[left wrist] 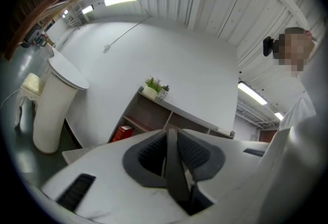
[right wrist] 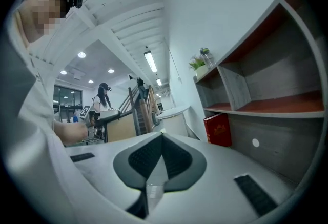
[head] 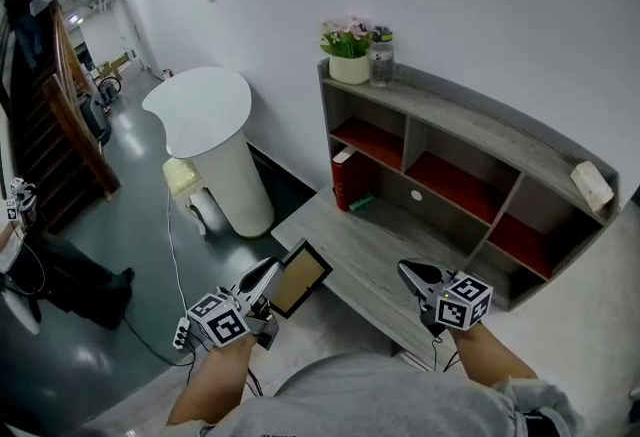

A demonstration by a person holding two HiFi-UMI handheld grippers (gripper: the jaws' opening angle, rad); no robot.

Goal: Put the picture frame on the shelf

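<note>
The picture frame (head: 302, 277), dark-edged with a tan face, hangs low in the head view, in front of the grey shelf unit (head: 470, 120). My left gripper (head: 272, 271) is shut on the frame's left edge. In the left gripper view the frame's dark edge (left wrist: 174, 166) runs up between the ribbed pads of that gripper (left wrist: 171, 133), with the shelf unit (left wrist: 154, 115) ahead. My right gripper (head: 408, 271) is shut and holds nothing. It hovers over the shelf's low front board (head: 360, 245). The right gripper view shows its jaws closed together (right wrist: 161, 136) beside the shelf's compartments (right wrist: 266, 84).
A flower pot (head: 348, 53) and a bottle (head: 381, 57) stand on the shelf's top at the left, and a white box (head: 592, 185) at the right. A red book (head: 343, 181) stands in the lower left compartment. A tall white stand (head: 212, 150) is left of the shelf.
</note>
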